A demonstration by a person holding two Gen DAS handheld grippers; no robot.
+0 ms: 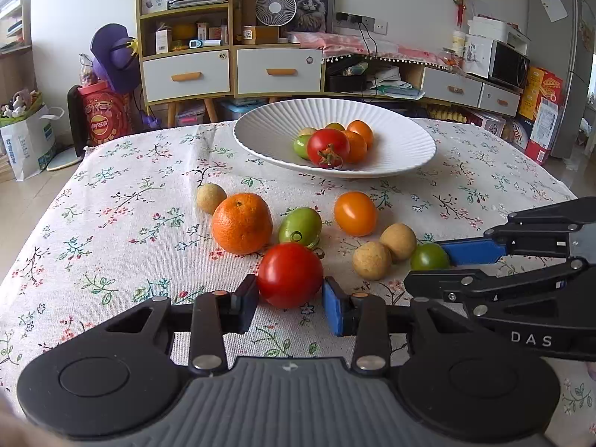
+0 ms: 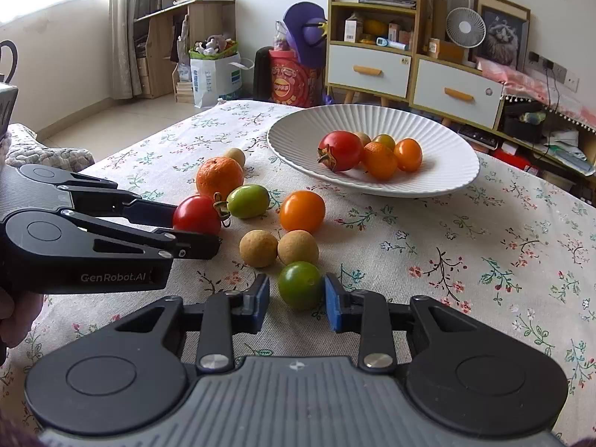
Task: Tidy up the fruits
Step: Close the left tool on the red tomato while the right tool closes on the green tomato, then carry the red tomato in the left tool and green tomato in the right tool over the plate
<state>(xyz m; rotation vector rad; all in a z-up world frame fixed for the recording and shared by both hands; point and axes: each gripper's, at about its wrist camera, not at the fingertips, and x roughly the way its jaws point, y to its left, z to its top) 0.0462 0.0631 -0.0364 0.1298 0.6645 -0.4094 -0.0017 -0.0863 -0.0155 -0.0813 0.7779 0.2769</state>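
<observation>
The left gripper (image 1: 290, 298) has its two pads pressed on a red tomato (image 1: 289, 275) that sits on the tablecloth (image 1: 111, 223), one pad on each side. The right gripper (image 2: 297, 298) is squeezed onto a small dark green tomato (image 2: 300, 285) in the same way, with a blue pad touching each side of it. Both fruits rest on the cloth. Just past the dark green tomato lie two little tan round fruits (image 2: 277, 247), side by side and touching. Behind them is an orange tomato (image 2: 302, 211). Next to the red tomato sits a light green tomato (image 1: 300, 226), and beside that is a big bumpy orange (image 1: 242, 222). One more tan round fruit (image 1: 211, 197) hides just behind the orange. Farther back on the table stands a wide white plate (image 1: 402, 138) with ridges. In it are another red tomato (image 1: 327, 148) with a dry stem, some orange fruits (image 1: 359, 136) and a bit of green fruit, all bunched together. Behind the table are shelves with drawers (image 1: 186, 70) and a small white fan (image 1: 275, 6).
</observation>
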